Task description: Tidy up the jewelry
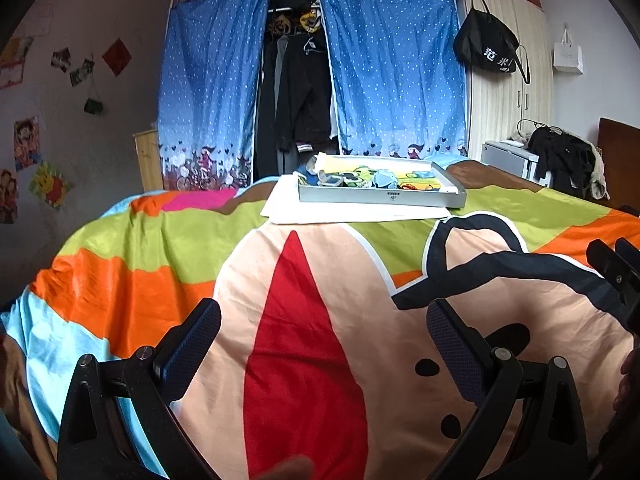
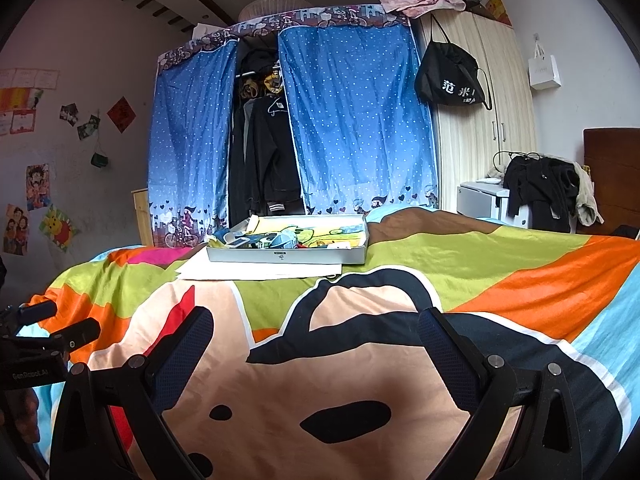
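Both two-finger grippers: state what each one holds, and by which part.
Nothing is held. The left gripper and the right gripper are both open over the colourful cartoon-print bedspread, short of the shallow grey tray.

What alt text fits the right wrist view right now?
The open, empty right gripper hovers over a colourful bedspread, well short of a grey tray of small items resting on white paper. Behind stands a blue curtained wardrobe; the left gripper shows at the left edge.

You are looking at a matt cloth bedcover (image 1: 320,320). The tray (image 1: 380,198) is showing dull grey metal, lying on white paper (image 1: 352,214).
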The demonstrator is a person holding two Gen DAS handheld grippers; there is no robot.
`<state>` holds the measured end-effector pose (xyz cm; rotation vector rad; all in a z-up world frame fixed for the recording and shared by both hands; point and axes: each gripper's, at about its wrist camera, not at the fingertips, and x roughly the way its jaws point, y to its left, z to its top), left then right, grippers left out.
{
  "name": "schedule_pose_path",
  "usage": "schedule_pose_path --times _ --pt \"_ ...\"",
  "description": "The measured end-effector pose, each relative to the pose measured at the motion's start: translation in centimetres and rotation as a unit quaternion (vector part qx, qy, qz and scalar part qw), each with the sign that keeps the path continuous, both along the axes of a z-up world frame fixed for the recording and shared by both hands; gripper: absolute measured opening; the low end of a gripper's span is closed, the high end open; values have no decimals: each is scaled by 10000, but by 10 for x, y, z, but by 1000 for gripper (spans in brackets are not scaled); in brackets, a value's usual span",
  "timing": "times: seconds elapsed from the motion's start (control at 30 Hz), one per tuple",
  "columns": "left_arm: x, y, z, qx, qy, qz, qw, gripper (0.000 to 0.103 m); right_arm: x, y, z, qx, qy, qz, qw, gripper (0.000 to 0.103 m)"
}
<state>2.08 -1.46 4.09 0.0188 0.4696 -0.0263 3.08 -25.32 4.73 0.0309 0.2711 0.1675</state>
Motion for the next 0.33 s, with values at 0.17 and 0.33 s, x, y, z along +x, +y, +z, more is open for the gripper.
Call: schedule_pose_path --times 0.17,0.33 --pt "1 3 -1 -55 10 -18 10000 101 1 0 0 2 14 3 10000 103" --pt "1 4 -1 -81 21 10 10000 101 1 0 0 1 29 7 10000 103"
